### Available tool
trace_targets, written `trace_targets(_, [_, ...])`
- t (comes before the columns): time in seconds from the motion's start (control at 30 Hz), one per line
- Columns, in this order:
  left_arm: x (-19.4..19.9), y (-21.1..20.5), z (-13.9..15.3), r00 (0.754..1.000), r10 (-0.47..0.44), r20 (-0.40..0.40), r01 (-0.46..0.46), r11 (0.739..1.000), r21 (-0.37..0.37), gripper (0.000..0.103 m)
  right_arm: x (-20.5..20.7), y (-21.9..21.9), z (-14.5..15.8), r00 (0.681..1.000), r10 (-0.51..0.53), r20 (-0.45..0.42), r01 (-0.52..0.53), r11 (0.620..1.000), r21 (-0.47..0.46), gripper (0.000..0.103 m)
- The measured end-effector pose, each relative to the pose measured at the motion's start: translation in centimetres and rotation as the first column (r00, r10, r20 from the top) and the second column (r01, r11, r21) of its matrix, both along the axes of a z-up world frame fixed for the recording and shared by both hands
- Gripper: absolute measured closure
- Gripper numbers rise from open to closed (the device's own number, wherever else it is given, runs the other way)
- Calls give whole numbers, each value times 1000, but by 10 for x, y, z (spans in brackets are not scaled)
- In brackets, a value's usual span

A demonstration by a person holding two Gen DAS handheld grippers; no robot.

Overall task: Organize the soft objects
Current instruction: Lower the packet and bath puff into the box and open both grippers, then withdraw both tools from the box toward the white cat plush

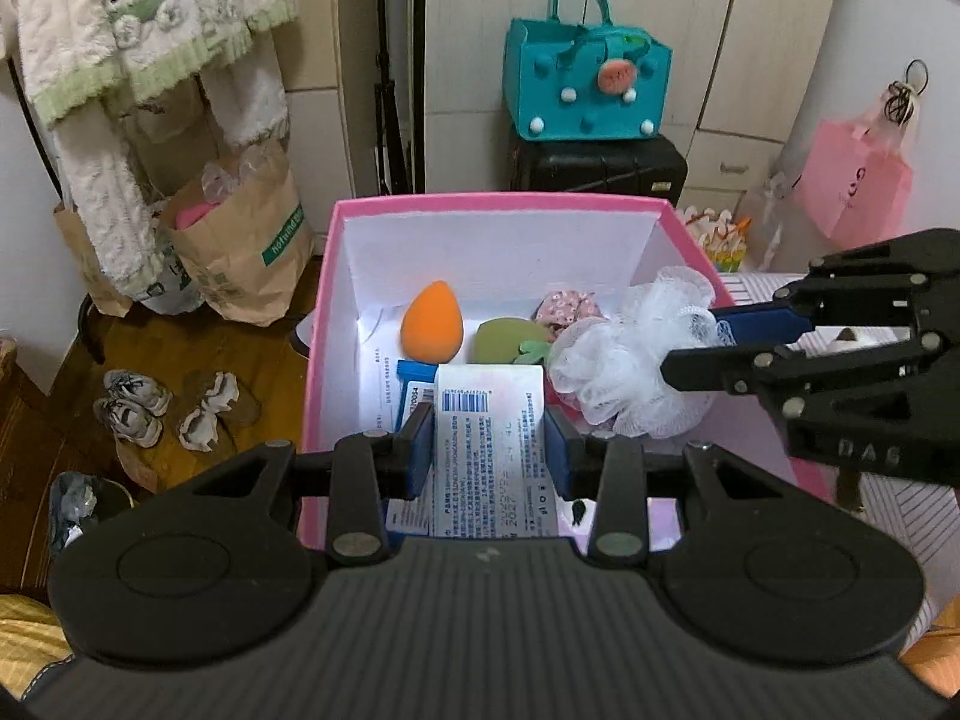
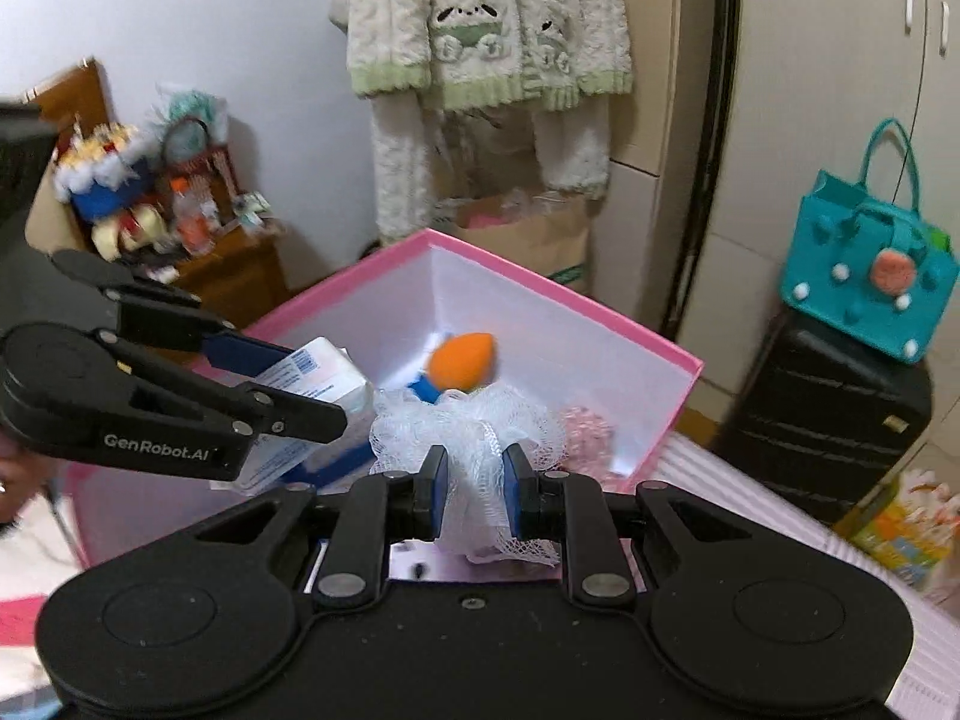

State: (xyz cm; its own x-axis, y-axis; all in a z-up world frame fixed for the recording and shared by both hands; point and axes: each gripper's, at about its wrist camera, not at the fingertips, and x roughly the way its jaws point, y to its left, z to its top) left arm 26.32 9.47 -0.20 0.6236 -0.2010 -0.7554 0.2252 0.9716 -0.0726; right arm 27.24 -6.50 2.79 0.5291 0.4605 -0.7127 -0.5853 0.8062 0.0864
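My left tool clamps a tissue pack over the pink box; my right tool grips the white mesh pouf, seemingly at the box's rim.

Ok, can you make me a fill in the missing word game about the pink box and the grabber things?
1. The left gripper holds a white ____ with a barcode.
2. The right gripper squeezes a white mesh bath ____.
3. The egg-shaped sponge inside the pink box is ____.
4. The teal bag sits on a black ____.

Missing words: packet, pouf, orange, suitcase
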Motion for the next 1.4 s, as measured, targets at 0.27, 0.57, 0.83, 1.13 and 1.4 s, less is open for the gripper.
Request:
trace_targets(0.27, [19, -4, -13, 999, 32, -7, -32, 998, 55, 66, 12, 14, -14, 999, 22, 45, -14, 988, -154, 78])
trace_targets(0.57, [20, -11, -19, 999, 45, 11, -46, 995, 93, 65, 1, 14, -12, 998, 32, 45, -24, 985, -168, 70])
trace_targets(0.83, [-13, -5, 7, 991, 22, 132, -33, 996, 83, 62, -13, -8, 2, 1000, -6, 28, 7, 999, -34, 68])
trace_targets(1.13, [-55, -2, 31, 993, -5, 119, -4, 997, 77, 54, -41, -32, 22, 999, -28, -25, 31, 993, 112, 64])
trace_targets(1.4, [-93, -3, 59, 995, -49, 88, 45, 998, 52, 49, -74, -41, 45, 999, -31, -33, 35, 991, 132, 56])
